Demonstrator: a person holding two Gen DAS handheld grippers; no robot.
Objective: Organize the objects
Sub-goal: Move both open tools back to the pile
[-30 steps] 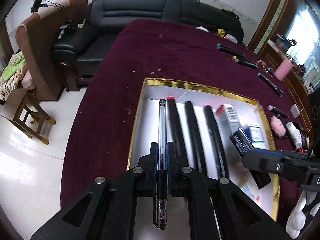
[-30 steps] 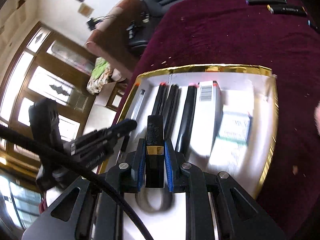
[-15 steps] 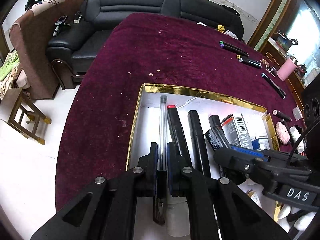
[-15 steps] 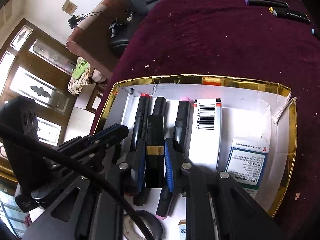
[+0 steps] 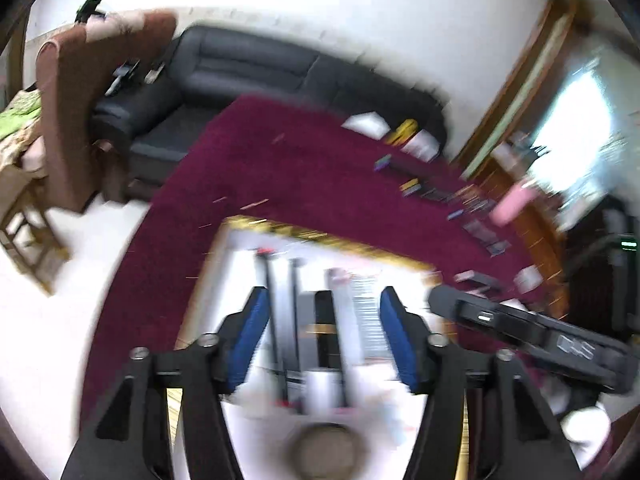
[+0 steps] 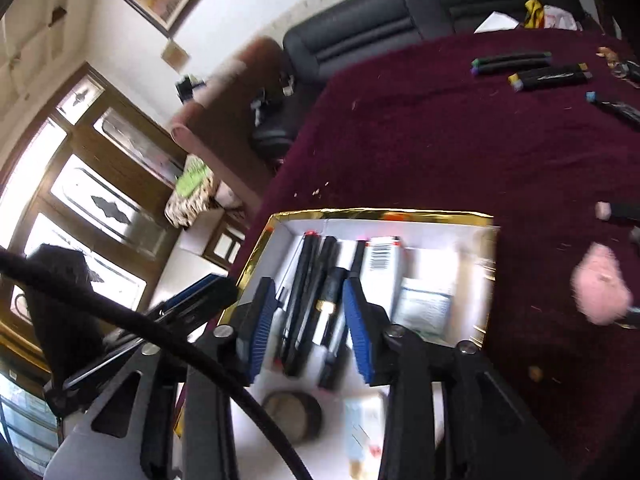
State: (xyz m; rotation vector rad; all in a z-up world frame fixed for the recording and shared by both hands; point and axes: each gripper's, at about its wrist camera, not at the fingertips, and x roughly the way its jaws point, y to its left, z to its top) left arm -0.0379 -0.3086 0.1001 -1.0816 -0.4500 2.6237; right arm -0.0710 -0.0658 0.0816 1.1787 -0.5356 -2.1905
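A white box with a gold rim (image 6: 372,213) lies on the maroon table and holds several black pens and markers (image 6: 304,280), a barcoded carton (image 6: 382,268) and a black tube with a gold band (image 6: 330,300). My right gripper (image 6: 310,320) is open and empty above these pens. My left gripper (image 5: 320,332) is open and empty over the same box (image 5: 280,226); that view is blurred. The right gripper's body shows at the right in the left wrist view (image 5: 520,332).
More markers (image 6: 512,62) lie on the maroon cloth (image 6: 440,140) at the far right, with a pink fluffy item (image 6: 600,286) beside the box. A tape roll (image 6: 292,412) lies in the box's near end. A black sofa (image 5: 240,76) stands beyond the table.
Both grippers have opened and pulled up. The clear pen left the left gripper and the gold-banded black tube left the right gripper; both lie in the box.
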